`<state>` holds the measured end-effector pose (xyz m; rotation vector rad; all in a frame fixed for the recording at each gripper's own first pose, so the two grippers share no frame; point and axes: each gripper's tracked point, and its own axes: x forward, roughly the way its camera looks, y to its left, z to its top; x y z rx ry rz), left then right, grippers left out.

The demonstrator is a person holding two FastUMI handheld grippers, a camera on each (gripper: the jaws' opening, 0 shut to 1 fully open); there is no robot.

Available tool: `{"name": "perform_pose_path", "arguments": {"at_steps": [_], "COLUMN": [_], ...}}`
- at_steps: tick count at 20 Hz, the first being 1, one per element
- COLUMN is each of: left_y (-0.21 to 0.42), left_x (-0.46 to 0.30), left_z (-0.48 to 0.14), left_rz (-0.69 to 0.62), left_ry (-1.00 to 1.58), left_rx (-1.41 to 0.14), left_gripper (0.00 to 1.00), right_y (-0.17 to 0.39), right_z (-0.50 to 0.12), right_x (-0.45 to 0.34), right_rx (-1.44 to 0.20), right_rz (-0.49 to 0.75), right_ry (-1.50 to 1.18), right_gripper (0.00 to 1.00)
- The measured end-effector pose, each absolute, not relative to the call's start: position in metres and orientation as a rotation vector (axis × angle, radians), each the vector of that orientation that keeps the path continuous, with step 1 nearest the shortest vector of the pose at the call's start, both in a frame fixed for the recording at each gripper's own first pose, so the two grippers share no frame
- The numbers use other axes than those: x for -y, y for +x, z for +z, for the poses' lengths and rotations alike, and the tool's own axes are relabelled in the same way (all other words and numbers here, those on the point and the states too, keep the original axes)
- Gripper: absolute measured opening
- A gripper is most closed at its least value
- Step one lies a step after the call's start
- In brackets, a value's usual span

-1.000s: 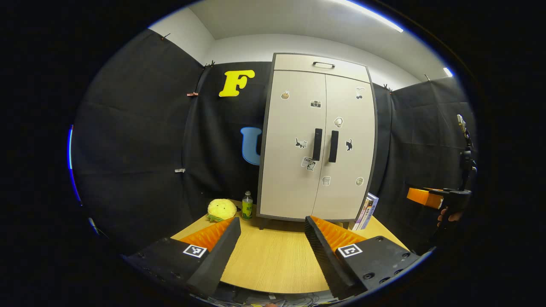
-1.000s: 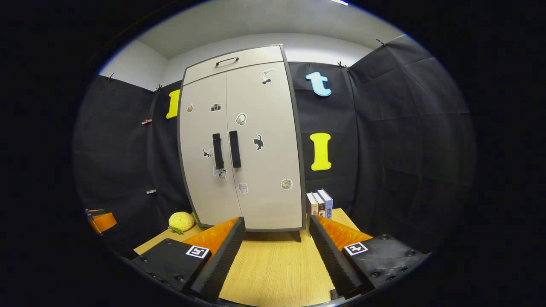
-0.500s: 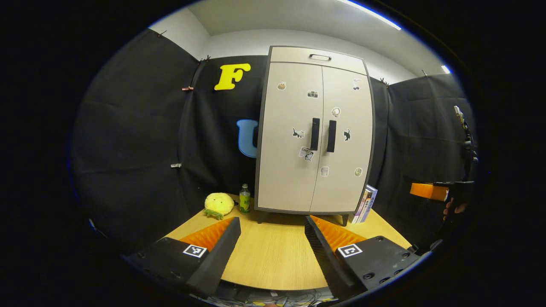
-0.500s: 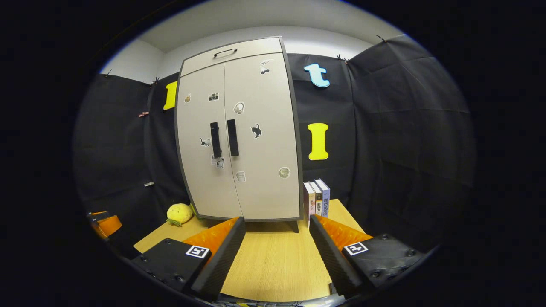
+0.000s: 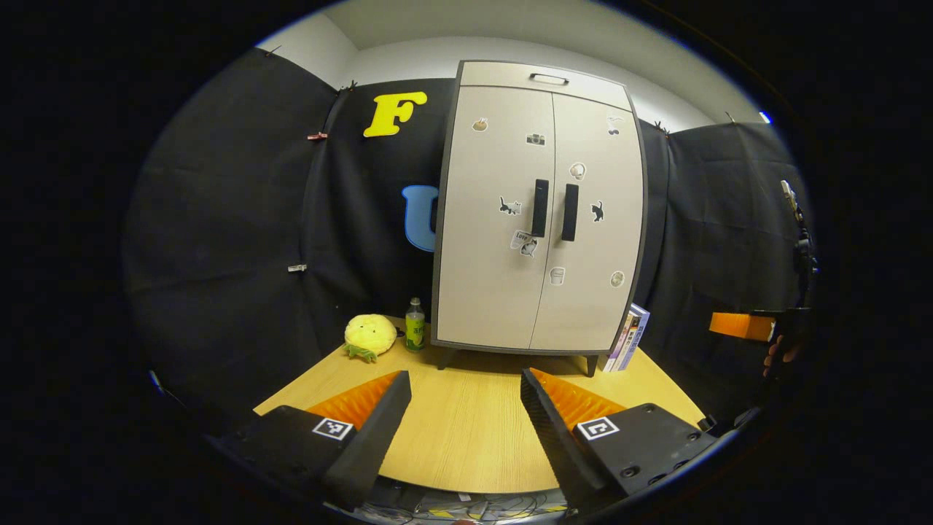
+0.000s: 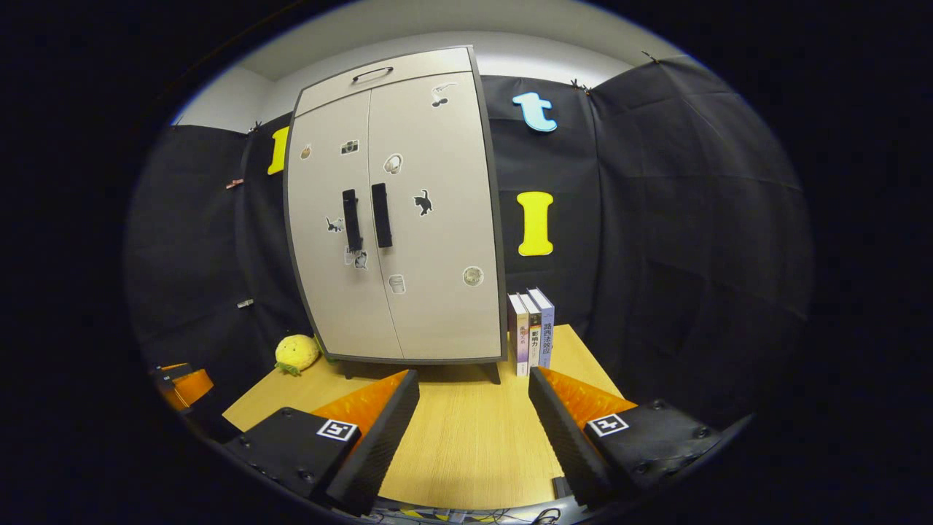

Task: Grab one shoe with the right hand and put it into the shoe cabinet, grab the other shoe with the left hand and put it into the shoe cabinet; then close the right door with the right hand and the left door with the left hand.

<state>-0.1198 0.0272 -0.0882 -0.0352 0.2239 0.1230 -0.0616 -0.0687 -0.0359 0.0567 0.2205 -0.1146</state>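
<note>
The beige shoe cabinet (image 5: 539, 219) (image 6: 397, 211) stands at the back of the wooden table (image 5: 466, 430) (image 6: 466, 437), both doors shut, two black handles side by side at the middle. My left gripper (image 5: 466, 408) hovers open over the table's near edge, nothing between its fingers. My right gripper (image 6: 474, 412) is open too, likewise with nothing held, facing the cabinet from the right. In the left gripper view the right gripper (image 5: 747, 326) and the hand holding it sit at the far right. The left gripper (image 6: 182, 383) appears at the lower left of the right gripper view.
A yellow plush toy (image 5: 369, 335) (image 6: 295, 353) and a green bottle (image 5: 415, 335) stand left of the cabinet. Three upright books (image 6: 532, 332) (image 5: 627, 339) lean against its right side. Cables (image 5: 466, 507) lie below the table's front edge.
Both grippers have drawn back from the cabinet and tilted down; more of the table shows and the cabinet sits higher in each view. Both stay open.
</note>
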Motion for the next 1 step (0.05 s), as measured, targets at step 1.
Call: {"name": "perform_pose_path", "arguments": {"at_steps": [1], "left_y": [-0.1184], "left_x": [-0.0240], "left_z": [-0.0859], "left_rz": [0.135], "left_ry": [-0.025], "left_rx": [-0.223], "left_gripper": [0.95], "right_y": [-0.0582], "right_z": [-0.0365], "right_x": [0.0711], "right_rx": [-0.223], "right_rz": [-0.100], "right_ry": [0.060], "right_gripper": [0.99]}}
